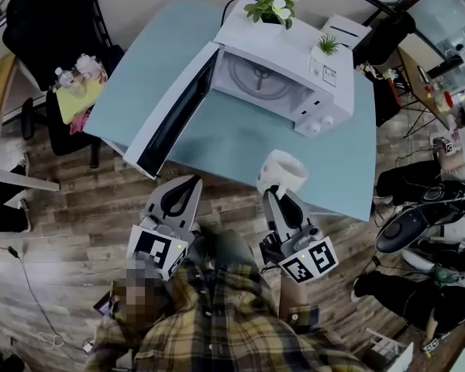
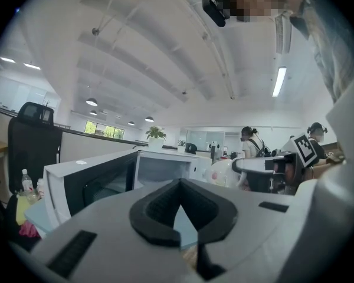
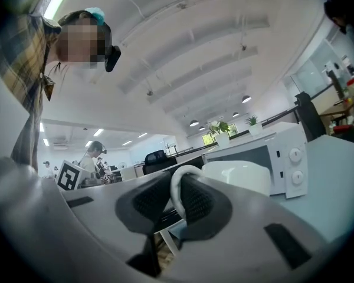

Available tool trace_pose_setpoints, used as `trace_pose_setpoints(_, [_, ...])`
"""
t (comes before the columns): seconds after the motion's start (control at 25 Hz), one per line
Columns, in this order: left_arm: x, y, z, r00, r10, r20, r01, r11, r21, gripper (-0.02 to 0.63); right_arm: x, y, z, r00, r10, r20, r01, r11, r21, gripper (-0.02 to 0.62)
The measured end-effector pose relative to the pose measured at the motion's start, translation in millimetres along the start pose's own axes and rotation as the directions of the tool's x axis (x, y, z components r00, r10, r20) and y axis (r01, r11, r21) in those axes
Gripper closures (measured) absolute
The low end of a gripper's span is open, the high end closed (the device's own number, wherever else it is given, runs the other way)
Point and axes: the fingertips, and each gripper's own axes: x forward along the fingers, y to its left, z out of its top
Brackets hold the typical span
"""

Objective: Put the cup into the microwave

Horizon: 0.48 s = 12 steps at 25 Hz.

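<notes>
The right gripper [image 1: 278,195] is clamped on the handle of the white ceramic cup [image 1: 283,170] above the light blue table's [image 1: 240,142] near edge, the open white microwave [image 1: 283,76] cavity lying ahead and slightly left, while the left gripper [image 1: 191,181] is closed and empty.

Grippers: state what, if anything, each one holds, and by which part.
The right gripper holds the white cup by its handle, pinched between the jaws. The left gripper holds nothing; its jaws are together.

Bright, even glow from the long white ceiling tube lamp [image 2: 279,81] — shadows soft, edges fisheye-bent and dark, near foreground blurred.
</notes>
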Motion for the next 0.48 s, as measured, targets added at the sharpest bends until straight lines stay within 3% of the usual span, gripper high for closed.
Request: trace_pose_setpoints(0.48, [37,11,-13,1.000,0.000,-0.031,-0.001,0.999,-0.034,0.614,27,-30,-9,0.999,0.008,-0.052,-0.008,1.000,0.000,0.540])
